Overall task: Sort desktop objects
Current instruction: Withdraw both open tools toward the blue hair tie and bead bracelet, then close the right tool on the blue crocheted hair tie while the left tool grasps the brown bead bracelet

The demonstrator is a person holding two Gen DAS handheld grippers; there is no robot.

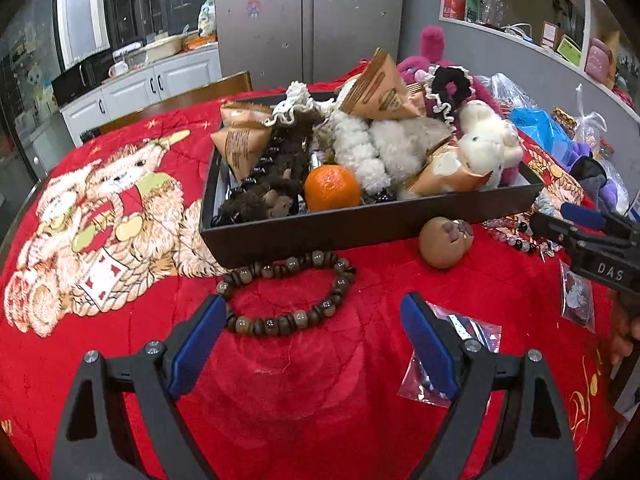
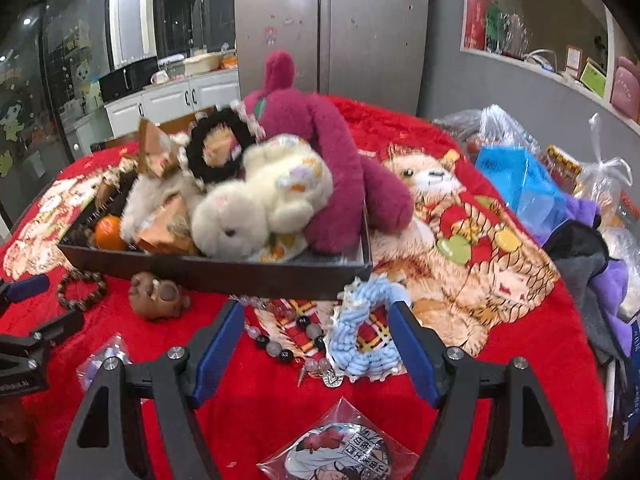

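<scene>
a: the left gripper (image 1: 312, 316) is hanging over the red blanket (image 1: 280, 400), jaws spread wide, nothing in them. the brown bead bracelet (image 1: 288, 294) lies flat just ahead of the fingers, its near edge right by the left blue pad.

b: and the tray?

a: the dark tray (image 1: 360, 224) sits just behind the bracelet, heaped up. an orange (image 1: 332, 188) near the front wall, a white fluffy toy (image 1: 486, 146), brown paper packets (image 1: 240, 144), a black scrunchie (image 1: 450, 84) on top. a small brown figurine (image 1: 444, 242) stands on the blanket just outside the tray's front wall.

b: what about the other hand?

a: the right gripper (image 2: 316, 320) is wide apart too, holding nothing. between its fingers, down on the blanket, lie a string of clear and dark beads (image 2: 280, 340) and a pale blue knitted scrunchie (image 2: 360, 344), touching each other. the scrunchie runs up against the right blue pad; i can't tell if it's actually touching.

b: anything nearer?

a: a round badge in a clear bag (image 2: 340, 452) below the jaws, and another little clear bag (image 1: 452, 352) under the left gripper's right finger. a dark pink plush (image 2: 332, 168) droops over the tray's far corner.
</scene>
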